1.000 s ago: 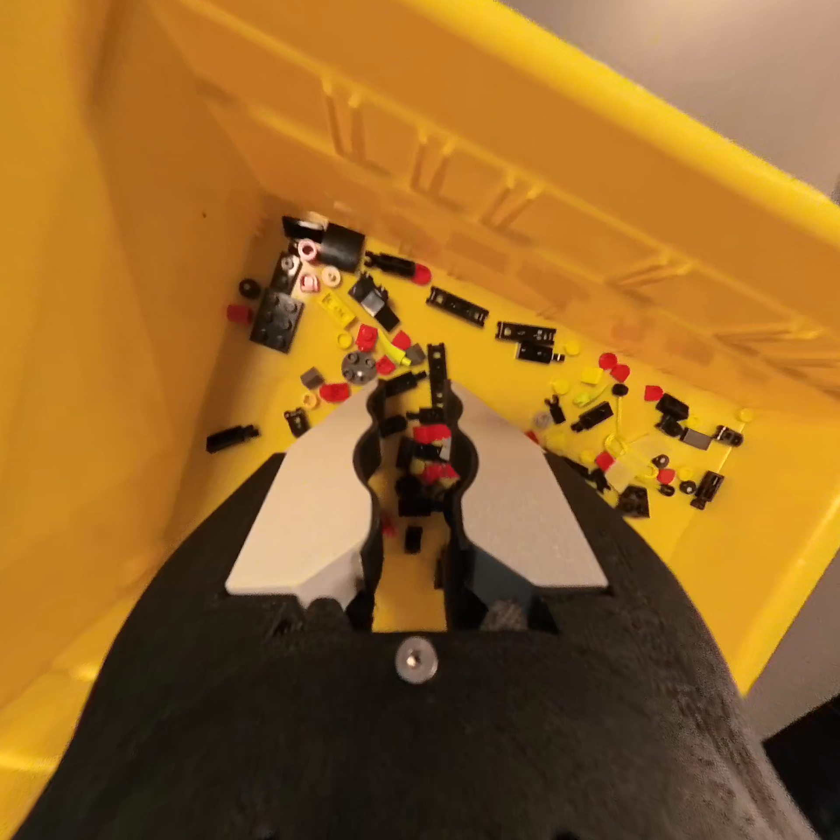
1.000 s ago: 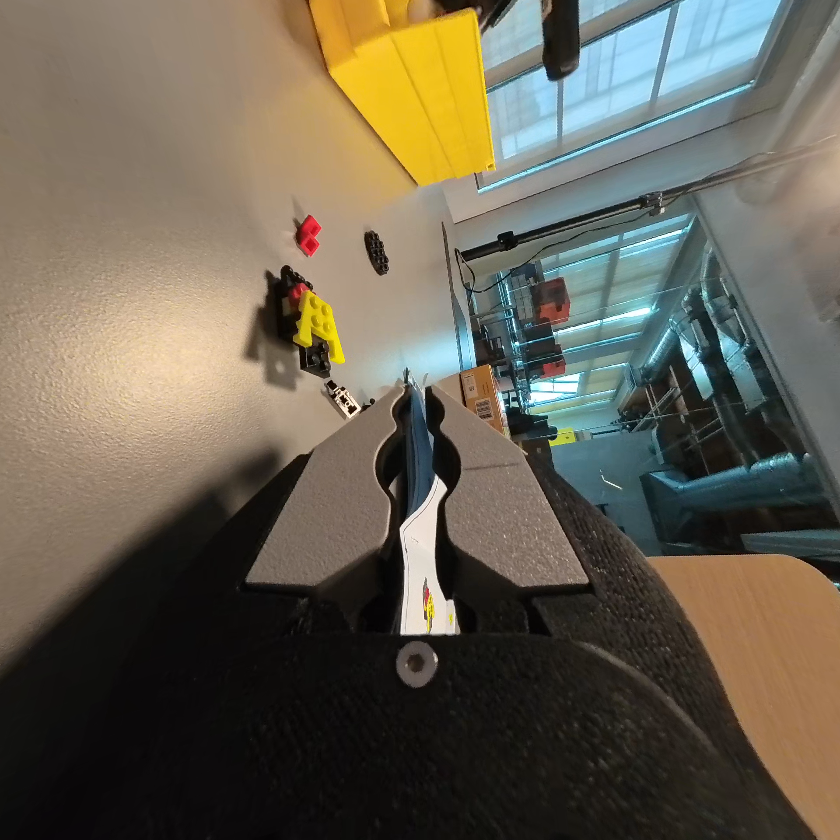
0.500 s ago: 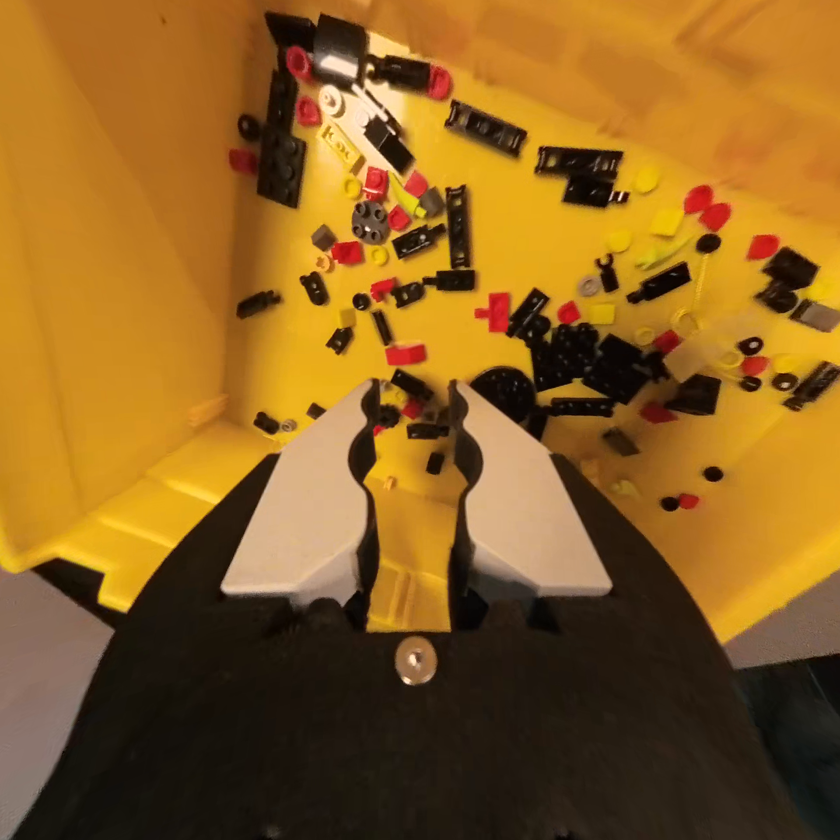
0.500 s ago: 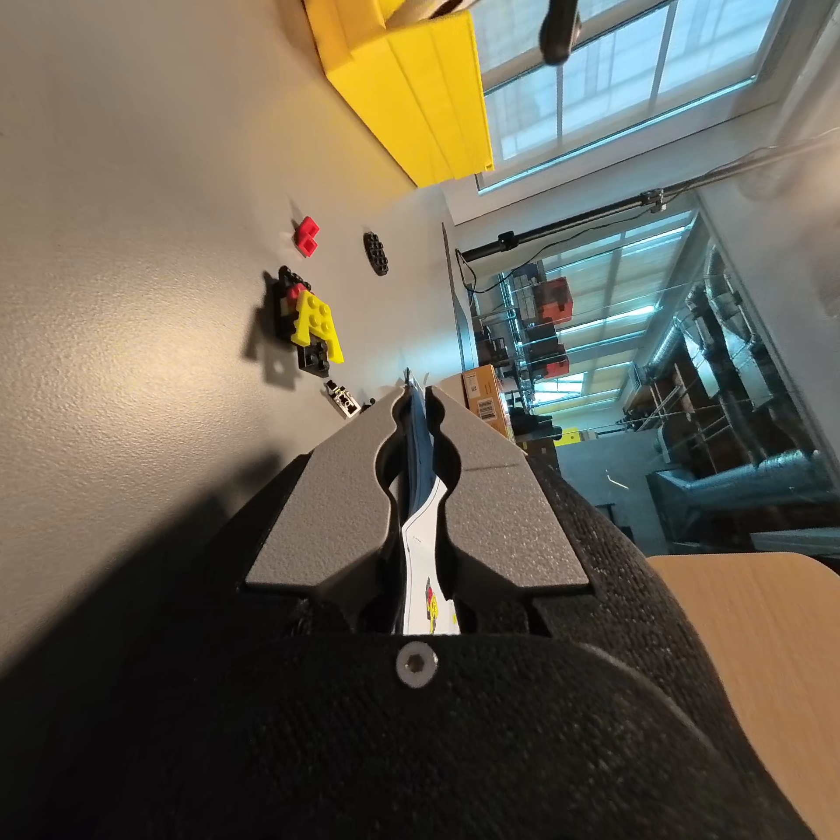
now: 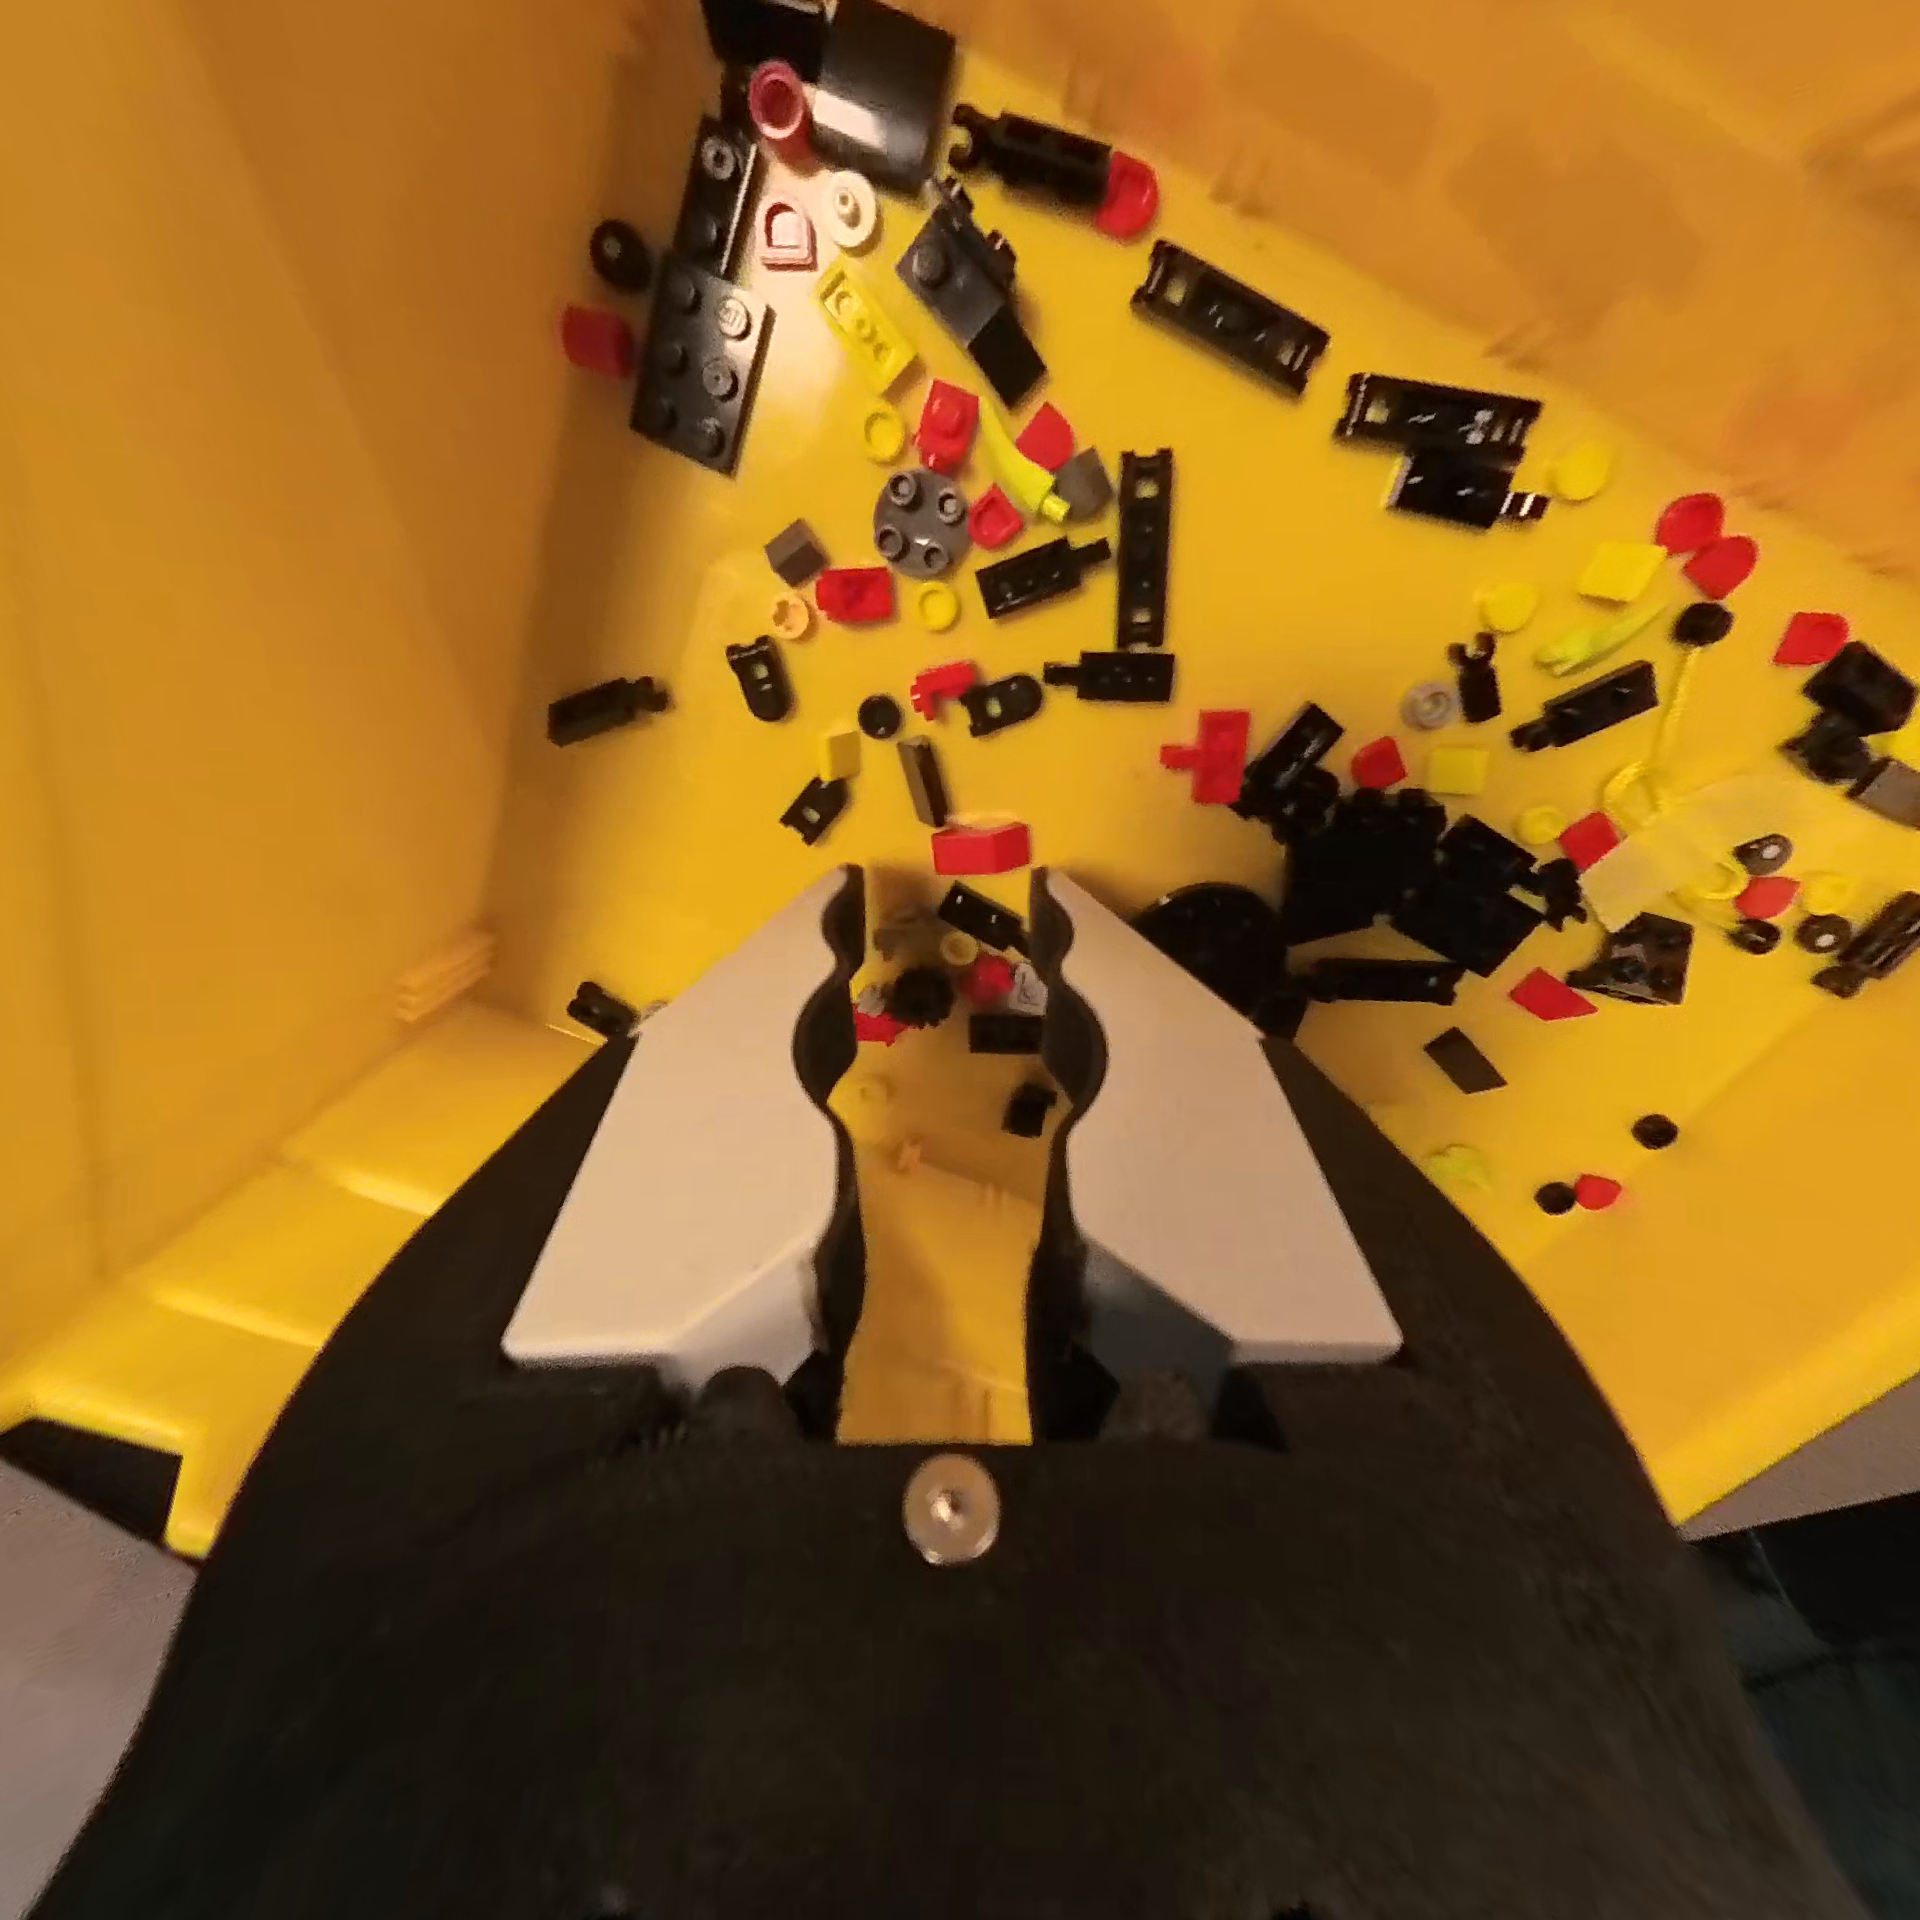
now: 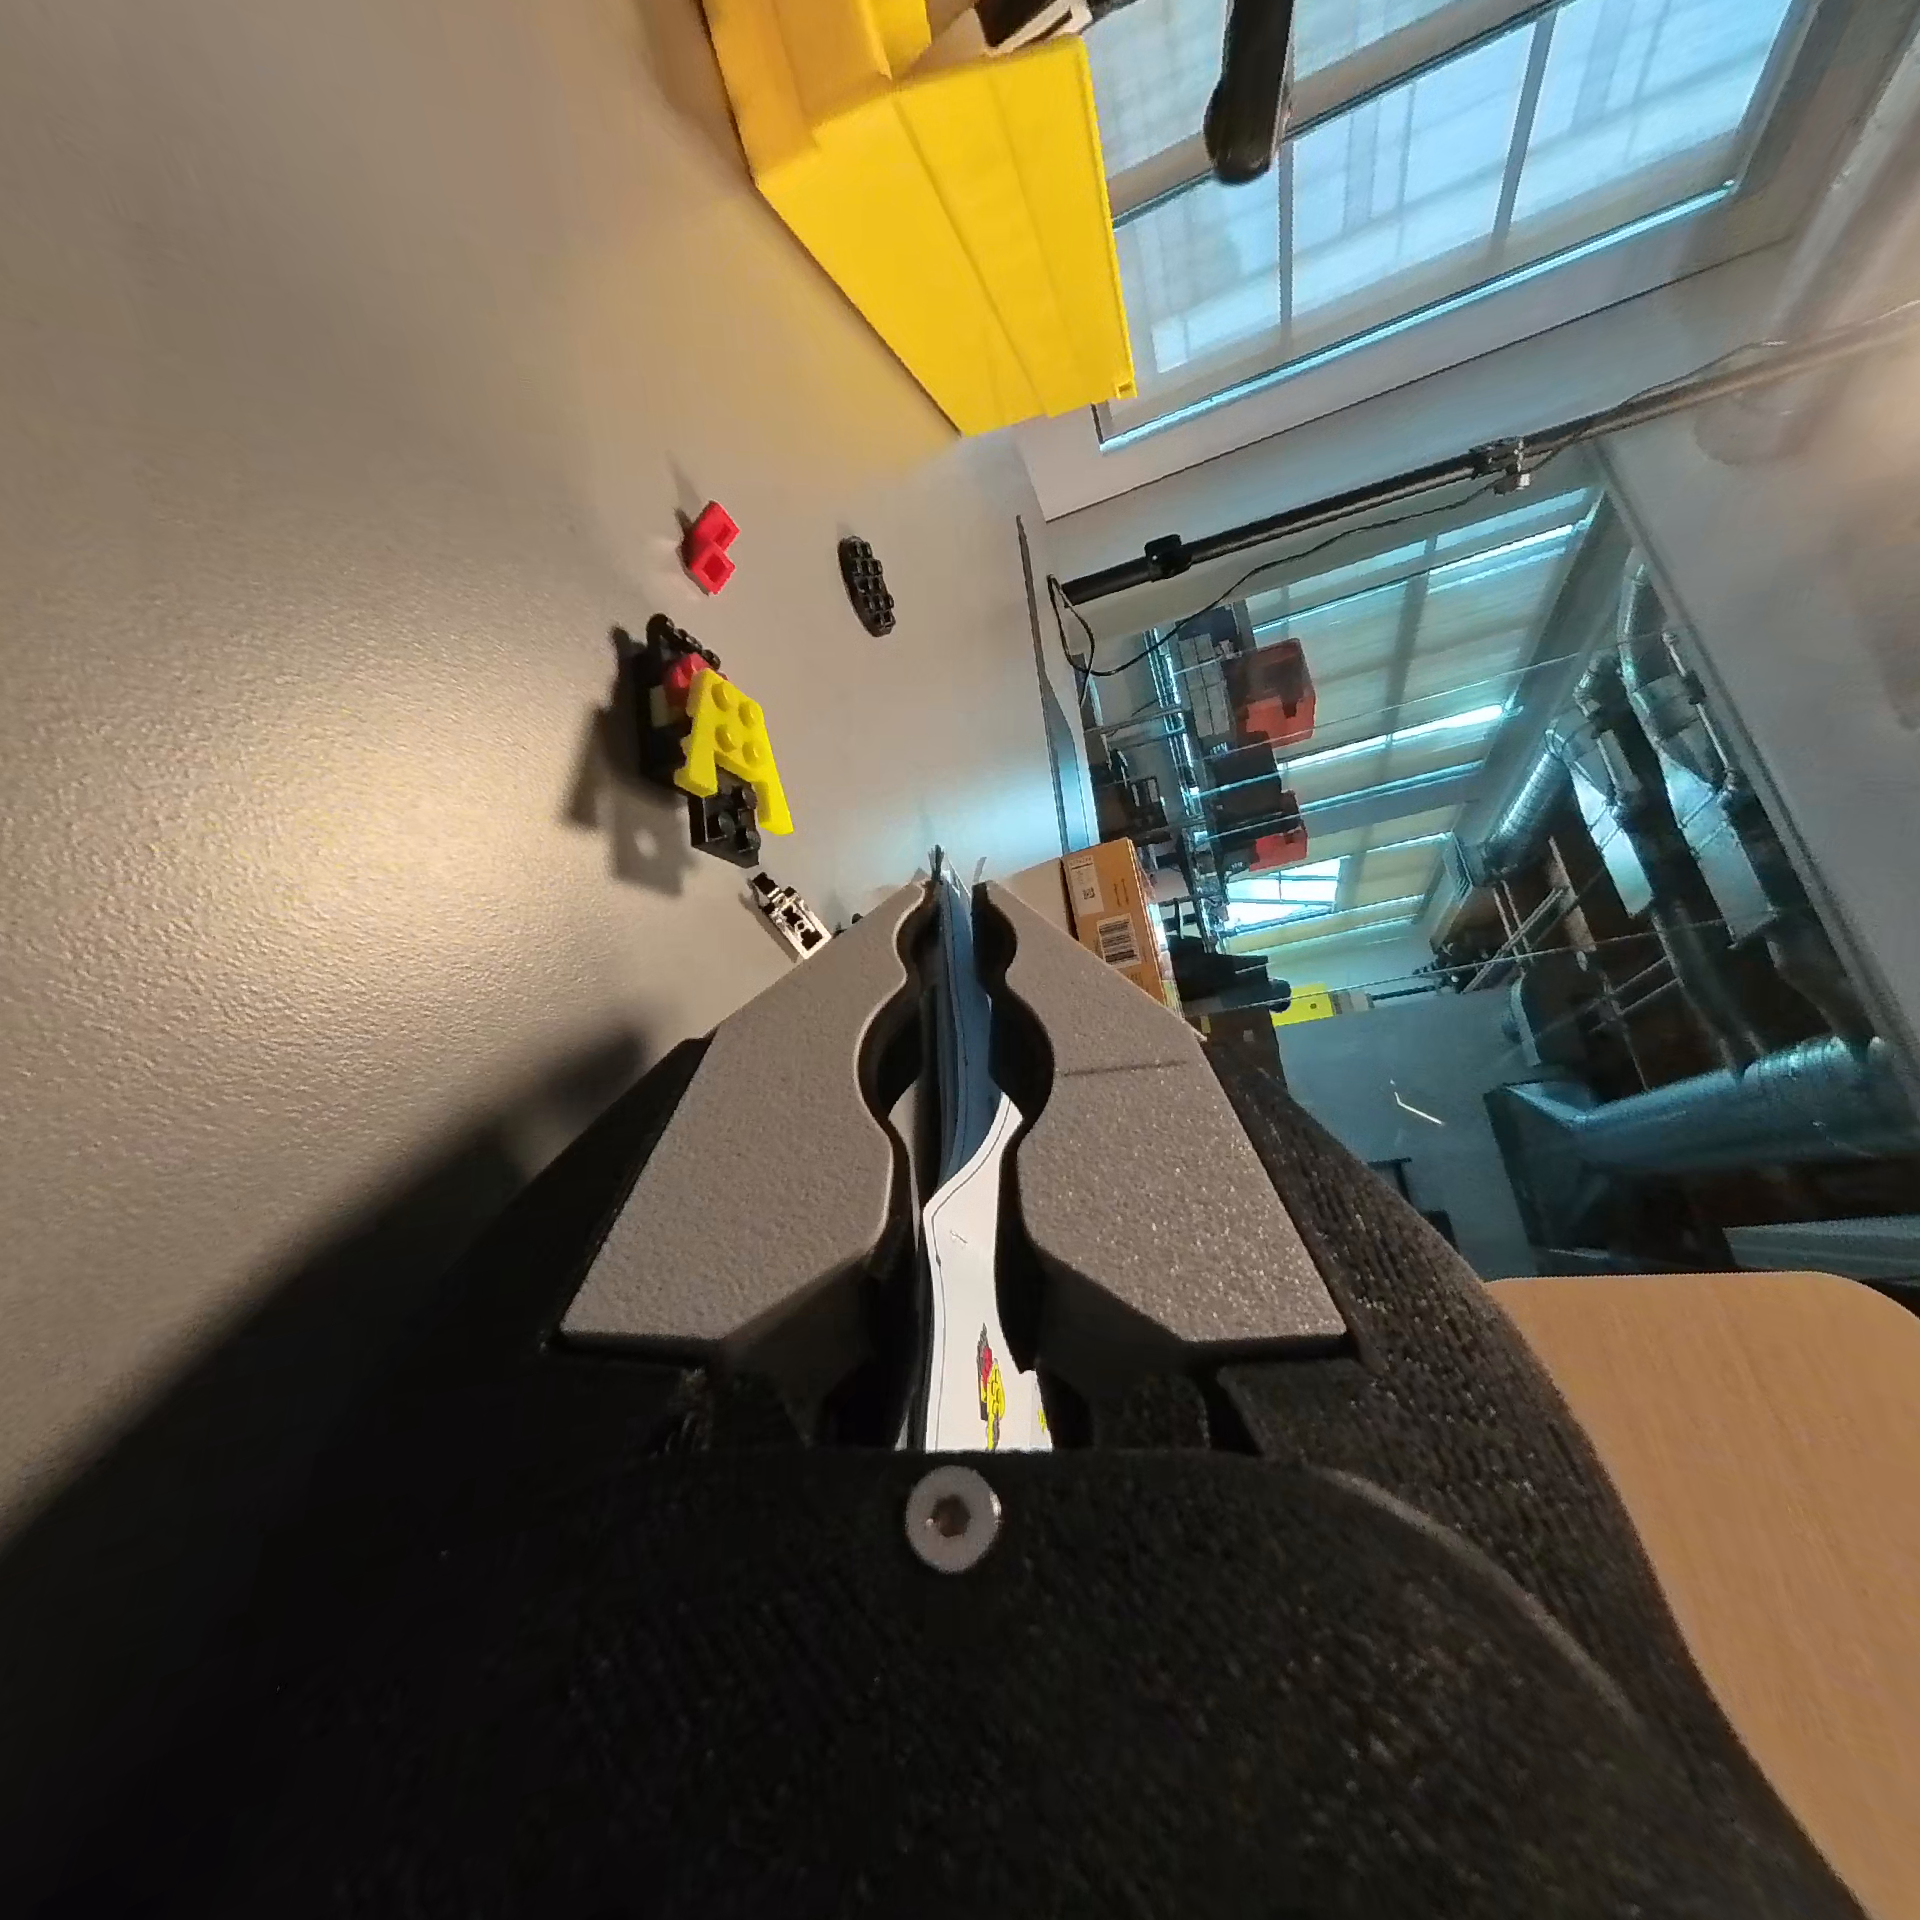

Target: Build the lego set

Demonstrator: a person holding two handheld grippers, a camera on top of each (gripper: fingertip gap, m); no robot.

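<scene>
My left gripper (image 5: 948,883) hangs over the floor of the yellow bin (image 5: 312,520), jaws parted and empty — a red sloped brick (image 5: 980,847) lies just beyond its tips among scattered loose pieces. My right gripper (image 6: 958,891) is clamped on a printed booklet (image 6: 966,1195). Beside the bin (image 6: 966,239) on the grey table (image 6: 312,520) sits the part-built model (image 6: 717,743) — black base, yellow plate on top.

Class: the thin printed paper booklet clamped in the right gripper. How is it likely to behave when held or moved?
The thin printed paper booklet already curves between the right gripper fingers, so it is probably floppy. It looks very light. Its sheet edges seem layered, so pages may fan or slip.
</scene>
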